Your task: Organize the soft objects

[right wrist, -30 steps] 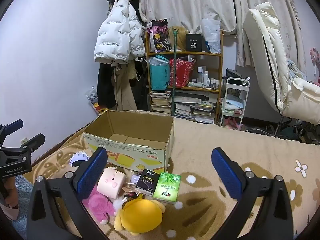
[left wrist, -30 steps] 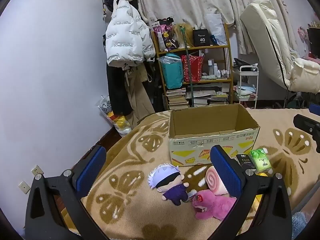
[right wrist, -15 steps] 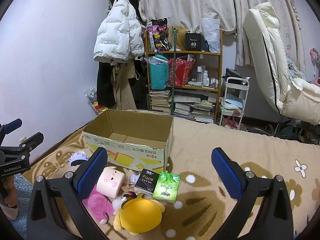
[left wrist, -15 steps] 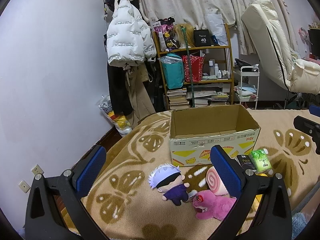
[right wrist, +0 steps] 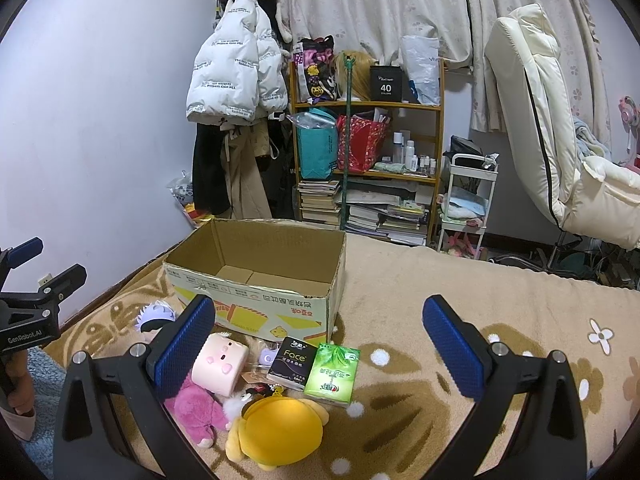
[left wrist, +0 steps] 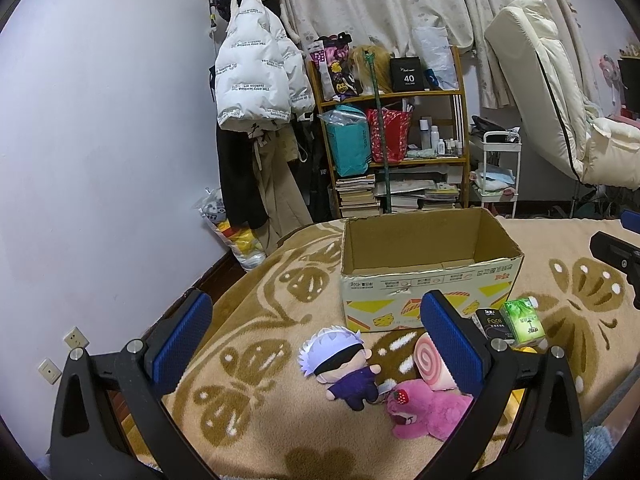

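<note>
Both the left gripper (left wrist: pixel 316 334) and right gripper (right wrist: pixel 320 340) are held spread apart, nothing clasped. The cardboard box (right wrist: pixel 256 280) is seen empty; the pink plush (left wrist: pixel 428 412) is left lying on the blanket (right wrist: pixel 440 280).

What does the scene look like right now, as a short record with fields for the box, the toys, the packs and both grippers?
box: cardboard box, open, nothing visible inside
toys in front of box: white-haired doll, pink roll plush, pink bear, yellow plush
packs: black tissue pack beside green tissue pack
left hand-held gripper: open, holding nothing
right hand-held gripper: open, holding nothing
surface: patterned blanket
</note>
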A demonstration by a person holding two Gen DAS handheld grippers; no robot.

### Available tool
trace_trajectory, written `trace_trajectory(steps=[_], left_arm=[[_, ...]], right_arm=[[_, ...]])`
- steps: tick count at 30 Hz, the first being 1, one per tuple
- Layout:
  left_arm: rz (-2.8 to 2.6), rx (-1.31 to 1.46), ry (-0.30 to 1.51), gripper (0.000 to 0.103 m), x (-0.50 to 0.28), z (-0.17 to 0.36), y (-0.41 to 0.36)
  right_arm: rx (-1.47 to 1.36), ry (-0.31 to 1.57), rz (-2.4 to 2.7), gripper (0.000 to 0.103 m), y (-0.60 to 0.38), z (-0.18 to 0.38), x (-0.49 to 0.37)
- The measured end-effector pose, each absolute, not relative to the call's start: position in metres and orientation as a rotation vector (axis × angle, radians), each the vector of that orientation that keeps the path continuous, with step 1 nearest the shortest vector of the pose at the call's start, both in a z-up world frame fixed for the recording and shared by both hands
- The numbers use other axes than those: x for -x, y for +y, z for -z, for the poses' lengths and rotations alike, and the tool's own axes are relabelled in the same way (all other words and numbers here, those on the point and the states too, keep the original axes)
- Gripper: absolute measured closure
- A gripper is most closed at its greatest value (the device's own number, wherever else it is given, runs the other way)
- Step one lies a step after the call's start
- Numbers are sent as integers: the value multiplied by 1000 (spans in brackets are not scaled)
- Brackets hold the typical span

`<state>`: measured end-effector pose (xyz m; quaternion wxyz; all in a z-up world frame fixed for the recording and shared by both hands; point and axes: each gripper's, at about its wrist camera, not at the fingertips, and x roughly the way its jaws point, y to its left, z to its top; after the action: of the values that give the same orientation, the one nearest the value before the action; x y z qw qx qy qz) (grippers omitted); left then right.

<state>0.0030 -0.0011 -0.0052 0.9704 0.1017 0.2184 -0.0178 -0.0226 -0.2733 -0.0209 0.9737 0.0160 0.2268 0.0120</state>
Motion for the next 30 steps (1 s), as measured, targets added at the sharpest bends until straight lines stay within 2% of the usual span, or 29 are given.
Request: trace_trajectory(steps=[30], left_arm=[[32, -205, 445, 0, -6, 7, 3]], right_arm=[[-29, 462, -22, 0, -274, 20, 23]])
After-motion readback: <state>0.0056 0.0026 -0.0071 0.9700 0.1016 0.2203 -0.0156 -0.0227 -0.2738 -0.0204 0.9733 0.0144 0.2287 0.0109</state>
